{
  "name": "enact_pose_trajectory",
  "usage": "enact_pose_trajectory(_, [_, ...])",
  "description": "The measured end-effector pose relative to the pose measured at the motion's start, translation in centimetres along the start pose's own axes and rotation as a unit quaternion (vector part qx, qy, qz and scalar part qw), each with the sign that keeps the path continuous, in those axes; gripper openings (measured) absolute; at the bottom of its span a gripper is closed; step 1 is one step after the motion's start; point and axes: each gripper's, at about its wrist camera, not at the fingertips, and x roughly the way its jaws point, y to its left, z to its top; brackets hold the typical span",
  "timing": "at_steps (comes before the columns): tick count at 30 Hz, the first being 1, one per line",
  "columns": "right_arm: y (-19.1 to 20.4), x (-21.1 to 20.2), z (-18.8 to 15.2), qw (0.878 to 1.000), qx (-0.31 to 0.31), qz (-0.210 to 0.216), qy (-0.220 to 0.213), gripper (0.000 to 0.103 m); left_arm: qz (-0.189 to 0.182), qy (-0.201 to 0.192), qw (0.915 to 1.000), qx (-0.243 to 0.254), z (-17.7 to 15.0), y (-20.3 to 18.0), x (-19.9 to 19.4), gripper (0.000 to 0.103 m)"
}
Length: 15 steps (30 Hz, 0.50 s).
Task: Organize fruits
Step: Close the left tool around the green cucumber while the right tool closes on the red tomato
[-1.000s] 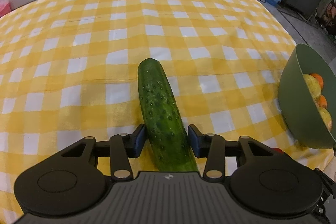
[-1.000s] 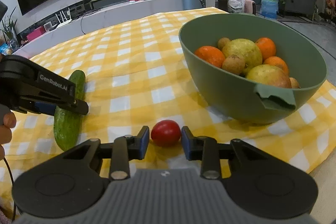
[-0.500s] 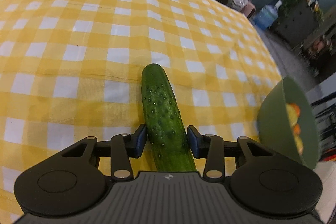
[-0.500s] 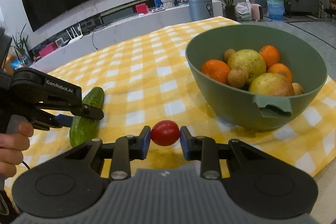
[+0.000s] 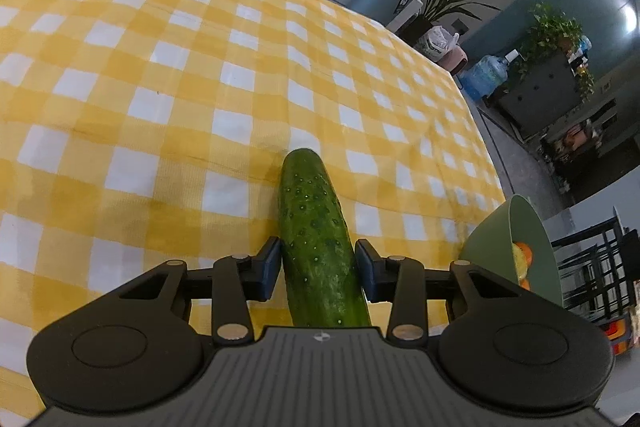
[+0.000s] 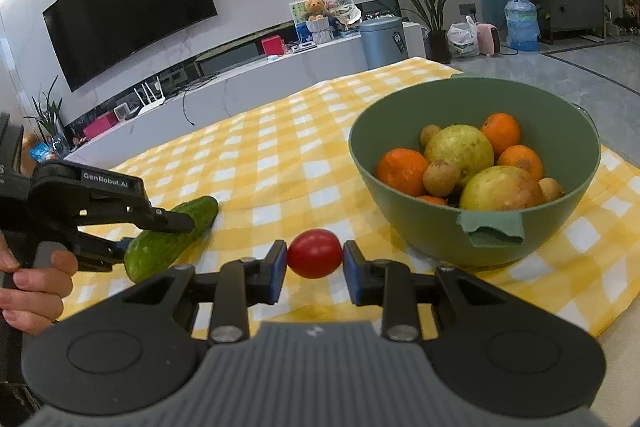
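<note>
In the left wrist view a green cucumber [image 5: 312,211] runs lengthwise between the pads of my left gripper [image 5: 318,259]. The jaws are closing and both pads touch its sides. From the right wrist view the same cucumber [image 6: 160,247] slants over the cloth in the left gripper [image 6: 158,235], which a hand holds. My right gripper [image 6: 315,255] is shut on a small red tomato [image 6: 315,253], held just above the cloth, in front of and left of the green bowl [image 6: 400,203]. The bowl [image 5: 492,247] holds oranges, pears and small brown fruits.
A yellow and white checked cloth [image 5: 160,67] covers the table. The bowl stands near the table's right edge. Beyond the table are a white TV bench [image 6: 280,67], a grey bin [image 6: 380,43], plants and a water jug [image 6: 520,23].
The left gripper has rolled and swung with the cucumber, so the cucumber now lies slanted. Its pads have drawn in onto it. The right gripper has risen a little with the tomato.
</note>
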Motion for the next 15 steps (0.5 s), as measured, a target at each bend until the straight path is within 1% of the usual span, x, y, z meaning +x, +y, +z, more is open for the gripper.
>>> enact_pose_trajectory(2, [0.0,-0.1,-0.1,1.000,0.000,0.000,-0.001,0.027,0.008,0.007,0.9999,0.004,-0.2,0.0,0.5,0.043])
enact_pose_trajectory(3, [0.0,0.0,0.0,1.000,0.000,0.000,0.000,0.027,0.019,0.014,0.9996,0.017,-0.4,-0.3,1.0,0.043])
enact_pose_trajectory(4, [0.0,0.0,-0.1,1.000,-0.001,0.000,0.001,0.027,0.027,0.013,0.9992,0.027,-0.7,-0.5,1.2,0.042])
enact_pose_trajectory(6, [0.0,0.0,-0.2,1.000,-0.001,-0.003,0.003,0.027,0.049,-0.006,0.9968,0.063,-1.2,-1.5,1.3,0.042])
enact_pose_trajectory(8, [-0.1,0.0,-0.2,1.000,-0.001,-0.004,0.004,0.027,0.071,-0.013,0.9930,0.094,-1.6,-2.5,1.5,0.042])
enact_pose_trajectory(12, [-0.3,0.2,-0.2,1.000,0.006,0.000,0.008,0.027,0.091,-0.019,0.9895,0.110,-2.0,-3.3,1.8,0.043])
enact_pose_trajectory(14, [-0.3,0.3,-0.4,1.000,0.004,-0.004,0.011,0.027,0.101,-0.024,0.9869,0.123,-2.1,-3.6,2.1,0.045])
enact_pose_trajectory(15, [-0.3,0.4,-0.4,1.000,0.003,-0.005,0.013,0.027,0.110,-0.028,0.9846,0.132,-2.1,-3.8,2.3,0.047])
